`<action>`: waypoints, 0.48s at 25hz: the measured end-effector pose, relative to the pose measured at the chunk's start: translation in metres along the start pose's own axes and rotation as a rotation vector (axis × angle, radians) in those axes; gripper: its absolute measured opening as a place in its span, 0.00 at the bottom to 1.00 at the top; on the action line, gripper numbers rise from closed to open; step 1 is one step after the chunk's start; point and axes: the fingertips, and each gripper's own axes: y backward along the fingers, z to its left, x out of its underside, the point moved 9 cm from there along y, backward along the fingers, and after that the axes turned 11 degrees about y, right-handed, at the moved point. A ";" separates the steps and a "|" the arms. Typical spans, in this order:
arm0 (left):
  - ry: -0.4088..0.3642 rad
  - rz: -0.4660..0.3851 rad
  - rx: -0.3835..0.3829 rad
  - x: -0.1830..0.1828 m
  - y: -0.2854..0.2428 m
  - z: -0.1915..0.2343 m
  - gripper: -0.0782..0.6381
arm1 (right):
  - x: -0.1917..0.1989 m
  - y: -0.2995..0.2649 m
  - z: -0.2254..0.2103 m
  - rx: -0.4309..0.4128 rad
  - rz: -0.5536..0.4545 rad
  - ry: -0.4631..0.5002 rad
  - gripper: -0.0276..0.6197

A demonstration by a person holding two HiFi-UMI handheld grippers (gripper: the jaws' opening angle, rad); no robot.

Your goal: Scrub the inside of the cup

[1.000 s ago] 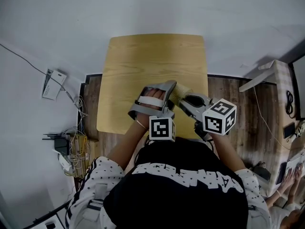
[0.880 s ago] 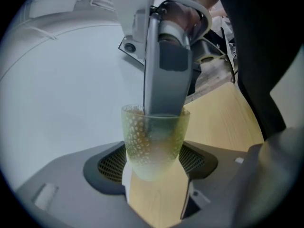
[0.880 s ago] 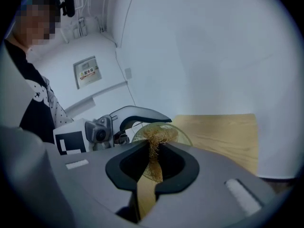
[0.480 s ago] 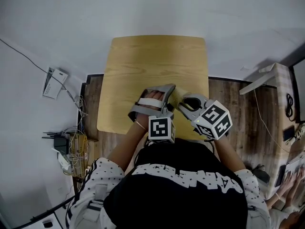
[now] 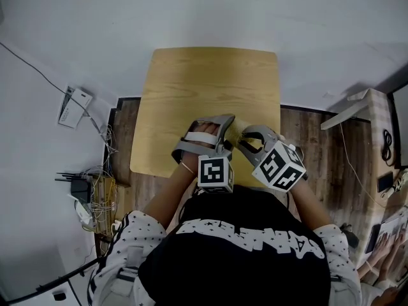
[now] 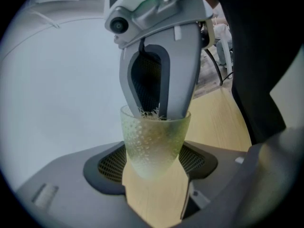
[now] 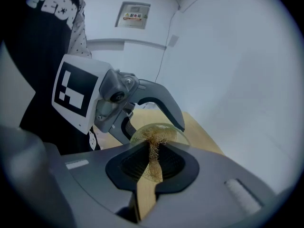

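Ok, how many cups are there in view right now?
1: a pale green cup held by the left gripper over the near edge of the table, with the scrubber from the right gripper inside it. No other shows.

Pale-green, dimpled, translucent cup [image 6: 154, 141] held aloft — tan fibrous scourer [image 7: 154, 158] pushed into its mouth.

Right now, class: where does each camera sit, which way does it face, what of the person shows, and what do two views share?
Head view: on the head, facing steeply down at the table; torso, forearms, left gripper and right gripper show.
Left gripper view: on that gripper, facing along its jaws, shut on the cup; dark torso at right.
Right gripper view: on that gripper, facing along its jaws, shut on the scrubber; torso at left.
Shared: both gripper views show the cup.
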 end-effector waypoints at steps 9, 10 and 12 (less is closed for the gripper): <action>0.031 0.007 0.004 0.003 0.005 0.000 0.59 | -0.008 -0.003 0.007 -0.035 0.086 0.356 0.11; 0.037 0.007 0.004 0.004 0.005 0.000 0.59 | -0.009 -0.003 0.008 -0.039 0.095 0.413 0.11; 0.044 0.003 0.004 0.006 0.006 0.000 0.59 | -0.010 -0.004 0.010 -0.045 0.112 0.528 0.11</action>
